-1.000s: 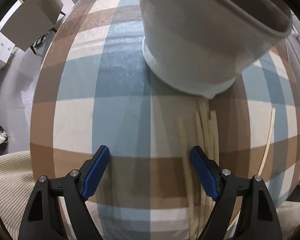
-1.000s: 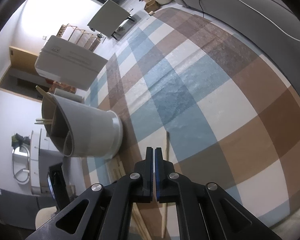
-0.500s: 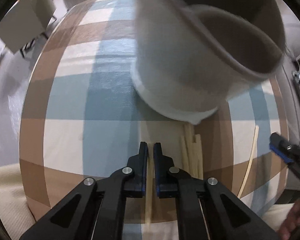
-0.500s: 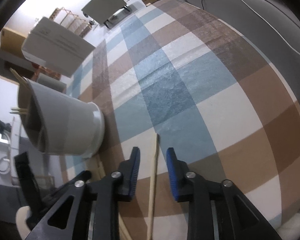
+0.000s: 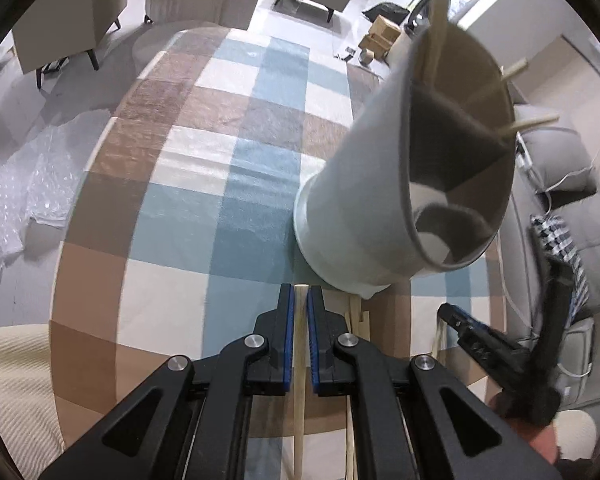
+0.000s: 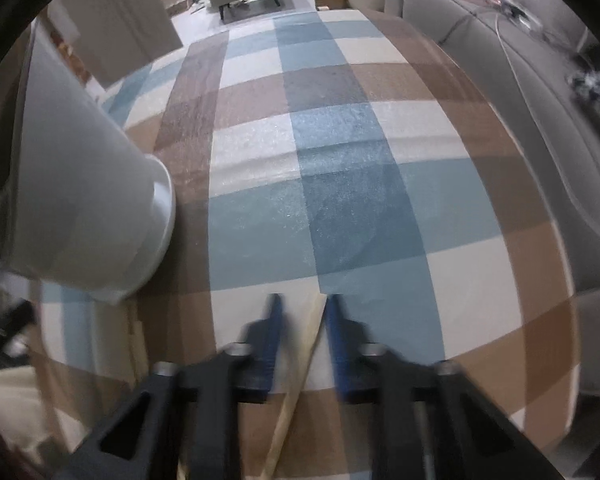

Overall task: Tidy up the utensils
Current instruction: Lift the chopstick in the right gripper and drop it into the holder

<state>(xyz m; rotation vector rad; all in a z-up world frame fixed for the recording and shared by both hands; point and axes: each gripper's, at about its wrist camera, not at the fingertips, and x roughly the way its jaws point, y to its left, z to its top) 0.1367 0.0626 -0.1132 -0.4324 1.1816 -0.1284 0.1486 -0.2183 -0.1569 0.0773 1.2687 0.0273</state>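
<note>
The left hand-held gripper is clamped on a single wooden chopstick, which runs lengthwise between the blue pads and extends back under the gripper body. Just right of it, several loose chopsticks lie on the tabletop, covered with a blue, brown and cream check cloth. The right hand-held gripper is closing its jaws around a second chopstick, which lies slanted between its blue pads; this view is motion-blurred, so contact cannot be confirmed. Beyond both grippers stands the grey utensil holder, divided into compartments; chopstick ends protrude from its far compartment. Chairs stand beyond the tabletop.
</note>
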